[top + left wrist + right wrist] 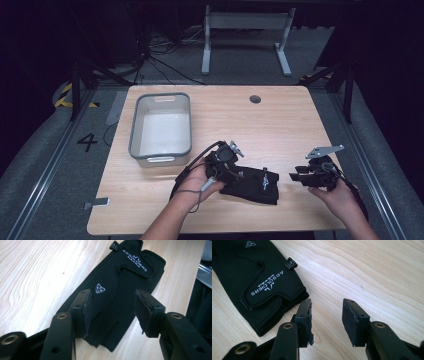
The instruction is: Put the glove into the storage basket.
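Observation:
A black glove [252, 185] with white lettering lies flat on the wooden table [280, 125] near the front edge. My left gripper [231, 172] hovers over the glove's finger end; in the left gripper view it [112, 312] stands open, its jaws straddling the glove [120, 282] without closing on it. My right gripper [296, 176] is just right of the glove's cuff, open and holding nothing; in the right gripper view it [326, 316] is over bare wood beside the glove [254, 275].
A grey-rimmed white tub [161, 127], with nothing in it, stands at the table's left. A round cable hole [255, 99] is at the back. A small metal clip [98, 203] lies at the front left corner.

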### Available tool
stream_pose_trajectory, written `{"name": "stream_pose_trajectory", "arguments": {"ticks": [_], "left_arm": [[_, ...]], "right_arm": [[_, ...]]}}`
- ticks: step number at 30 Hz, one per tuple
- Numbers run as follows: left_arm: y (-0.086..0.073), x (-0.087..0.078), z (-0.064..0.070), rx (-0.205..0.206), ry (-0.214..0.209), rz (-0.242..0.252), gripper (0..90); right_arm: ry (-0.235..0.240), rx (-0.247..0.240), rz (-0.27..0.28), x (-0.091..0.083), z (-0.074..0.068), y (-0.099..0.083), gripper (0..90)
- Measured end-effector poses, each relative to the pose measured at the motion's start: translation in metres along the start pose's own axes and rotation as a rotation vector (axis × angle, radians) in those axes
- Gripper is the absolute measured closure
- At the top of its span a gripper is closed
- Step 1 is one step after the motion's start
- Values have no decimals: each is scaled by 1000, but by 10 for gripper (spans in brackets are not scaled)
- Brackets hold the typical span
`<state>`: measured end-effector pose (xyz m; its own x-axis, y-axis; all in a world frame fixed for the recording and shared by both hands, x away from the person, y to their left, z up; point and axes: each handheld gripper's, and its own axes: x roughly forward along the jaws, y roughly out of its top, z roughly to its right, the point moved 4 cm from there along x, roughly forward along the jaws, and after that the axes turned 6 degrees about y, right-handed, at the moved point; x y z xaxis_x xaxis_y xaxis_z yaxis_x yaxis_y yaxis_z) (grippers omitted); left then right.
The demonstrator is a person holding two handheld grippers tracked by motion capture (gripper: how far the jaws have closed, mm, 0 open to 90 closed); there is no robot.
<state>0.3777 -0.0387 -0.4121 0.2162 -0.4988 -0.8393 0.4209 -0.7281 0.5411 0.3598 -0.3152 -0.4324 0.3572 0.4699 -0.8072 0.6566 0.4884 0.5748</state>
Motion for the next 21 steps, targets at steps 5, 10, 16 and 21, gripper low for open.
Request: {"name": "stream_pose_trajectory", "arguments": {"ticks": [5, 10, 16, 21], "left_arm": [[3, 14, -3, -21, 33, -28, 418], [6, 23, -5, -93, -17, -35, 471], [9, 32, 1, 3, -6, -27, 459], [9, 40, 6, 69, -2, -42, 353]], "right_arm": [[3, 9, 5, -1, 0, -4, 587], [8, 22, 1, -1, 1, -8, 579], [7, 33, 5, -3, 2, -12, 572], [12, 37, 8, -2, 2, -12, 568]]}}
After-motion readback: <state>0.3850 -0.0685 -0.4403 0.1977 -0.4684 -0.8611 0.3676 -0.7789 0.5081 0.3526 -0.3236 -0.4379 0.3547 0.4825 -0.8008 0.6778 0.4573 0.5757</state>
